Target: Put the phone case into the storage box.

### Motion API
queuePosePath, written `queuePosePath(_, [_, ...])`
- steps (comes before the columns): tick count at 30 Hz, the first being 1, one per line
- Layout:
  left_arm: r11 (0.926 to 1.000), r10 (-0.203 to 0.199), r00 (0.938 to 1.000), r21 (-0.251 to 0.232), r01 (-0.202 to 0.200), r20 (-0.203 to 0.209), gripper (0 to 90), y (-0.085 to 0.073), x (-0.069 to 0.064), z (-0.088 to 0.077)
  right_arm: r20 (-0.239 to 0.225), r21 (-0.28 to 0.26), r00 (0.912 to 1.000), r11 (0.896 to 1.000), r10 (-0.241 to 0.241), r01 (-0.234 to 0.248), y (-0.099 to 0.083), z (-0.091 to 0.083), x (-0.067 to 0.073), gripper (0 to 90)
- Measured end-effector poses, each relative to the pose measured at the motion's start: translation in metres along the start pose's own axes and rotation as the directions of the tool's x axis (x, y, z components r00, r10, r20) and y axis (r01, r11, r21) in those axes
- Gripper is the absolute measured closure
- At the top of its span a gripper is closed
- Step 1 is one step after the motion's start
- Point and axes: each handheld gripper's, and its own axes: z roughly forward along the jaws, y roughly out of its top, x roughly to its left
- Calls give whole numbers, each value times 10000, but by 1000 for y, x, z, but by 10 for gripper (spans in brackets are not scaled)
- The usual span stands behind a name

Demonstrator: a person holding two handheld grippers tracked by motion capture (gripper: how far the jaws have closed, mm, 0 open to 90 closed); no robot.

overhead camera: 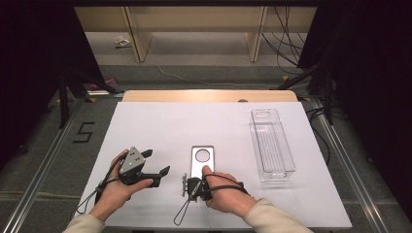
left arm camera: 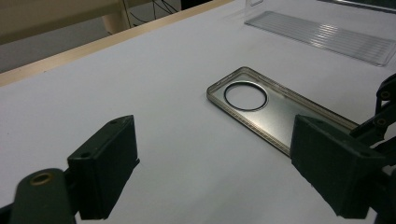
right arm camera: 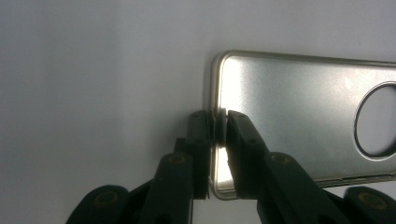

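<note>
Right gripper (right arm camera: 219,128) pinches the phone case (right arm camera: 299,112) rim (near end); left gripper (left arm camera: 215,172) spread, empty.

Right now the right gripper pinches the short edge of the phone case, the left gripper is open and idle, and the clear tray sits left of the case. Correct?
Not quite: the clear tray sits to the right of the phone case, as the high view shows. The rest stands: the right gripper pinches the case's short edge, and the left gripper is open with nothing between its jaws.
</note>
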Motion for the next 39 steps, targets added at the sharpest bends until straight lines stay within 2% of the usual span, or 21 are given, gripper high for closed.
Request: queuePosePath(39, [10000,-19,10000,19,19,12,148,0,0,0,-57,94,10000,9999,-54,55,2,1,1,848])
